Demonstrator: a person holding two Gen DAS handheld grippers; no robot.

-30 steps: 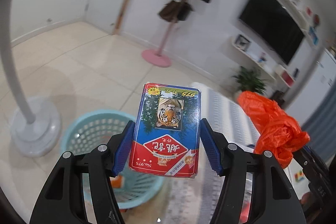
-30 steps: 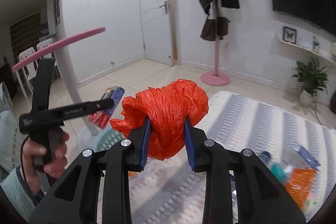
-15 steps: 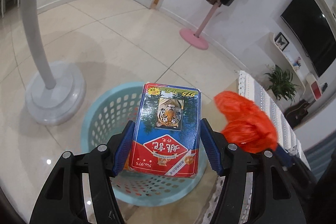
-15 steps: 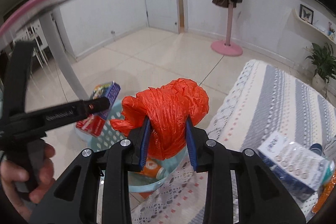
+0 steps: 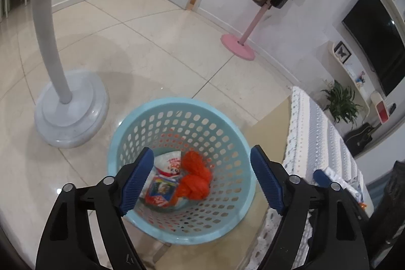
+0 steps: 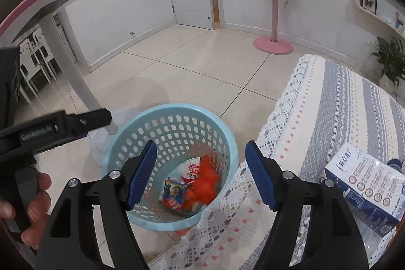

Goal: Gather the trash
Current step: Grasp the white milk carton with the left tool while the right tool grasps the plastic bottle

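Over the blue basket (image 5: 177,108), L gripper (image 5: 202,181) & R gripper (image 6: 200,172) had just opened, both empty. Card pack (image 6: 173,194) and orange bag (image 5: 196,180) lay inside, probably settled. Drop step done; next: fetch the box (image 6: 367,184) beside basket.

Orange bag (image 5: 195,179) and card pack (image 5: 162,190) inside blue basket (image 5: 177,105)
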